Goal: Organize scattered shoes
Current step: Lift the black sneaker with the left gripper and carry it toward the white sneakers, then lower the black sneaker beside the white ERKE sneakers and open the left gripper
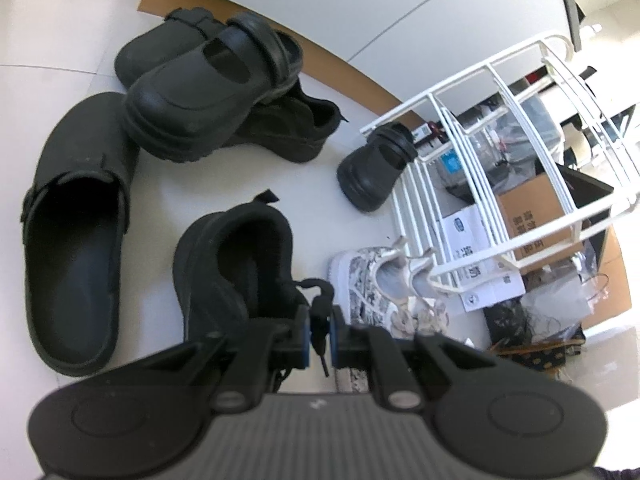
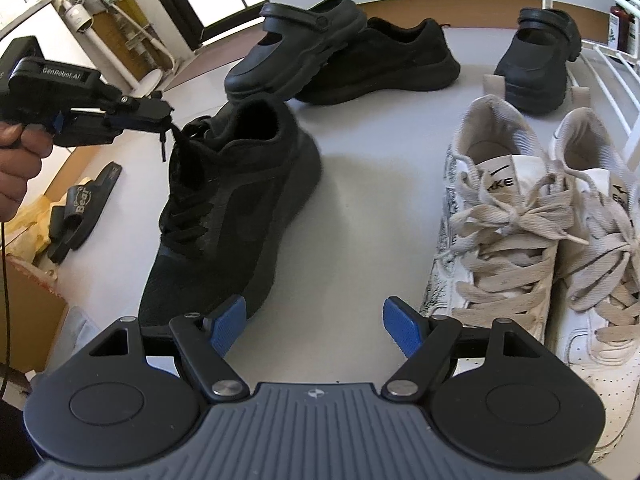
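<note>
Left gripper (image 2: 162,118) pinching black sneaker (image 2: 236,200) lace, right gripper (image 2: 314,326) wide

You see a black sneaker (image 2: 236,208) of matt, fuzzy cloth, and clogs (image 2: 296,56) of smooth rubbery plastic with a dull sheen. The white sneakers (image 2: 500,240) look like scuffed leather with coarse woven laces. The rack (image 1: 500,128) is glossy white-coated wire.

Left tool (image 2: 162,118) pinches black sneaker's (image 2: 236,208) lace (taut).
</note>
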`<action>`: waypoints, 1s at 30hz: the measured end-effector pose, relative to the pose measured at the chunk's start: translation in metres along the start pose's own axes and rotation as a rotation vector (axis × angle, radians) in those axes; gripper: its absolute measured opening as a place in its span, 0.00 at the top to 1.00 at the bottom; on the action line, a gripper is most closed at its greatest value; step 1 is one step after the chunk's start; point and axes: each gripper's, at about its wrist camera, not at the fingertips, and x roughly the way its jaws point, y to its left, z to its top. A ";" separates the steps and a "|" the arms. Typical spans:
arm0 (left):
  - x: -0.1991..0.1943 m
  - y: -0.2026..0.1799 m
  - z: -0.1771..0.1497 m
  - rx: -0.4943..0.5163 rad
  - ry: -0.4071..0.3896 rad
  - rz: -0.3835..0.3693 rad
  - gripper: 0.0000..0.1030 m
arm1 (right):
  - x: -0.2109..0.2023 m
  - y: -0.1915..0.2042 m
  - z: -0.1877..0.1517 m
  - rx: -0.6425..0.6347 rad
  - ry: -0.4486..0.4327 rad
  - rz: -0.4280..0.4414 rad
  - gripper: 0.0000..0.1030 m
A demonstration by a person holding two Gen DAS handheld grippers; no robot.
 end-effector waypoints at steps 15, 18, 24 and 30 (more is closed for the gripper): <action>0.029 -0.021 -0.016 0.045 0.091 -0.060 0.92 | 0.004 0.004 0.000 -0.007 0.024 0.017 0.22; 0.037 -0.025 -0.017 0.057 0.111 -0.071 0.92 | 0.005 0.005 0.000 -0.008 0.027 0.021 0.22; 0.054 -0.025 -0.021 0.062 0.154 -0.079 0.91 | 0.006 0.006 0.000 -0.003 0.031 0.022 0.22; 0.063 -0.012 -0.026 0.038 0.161 -0.019 0.81 | 0.008 0.004 -0.001 0.011 0.039 0.018 0.22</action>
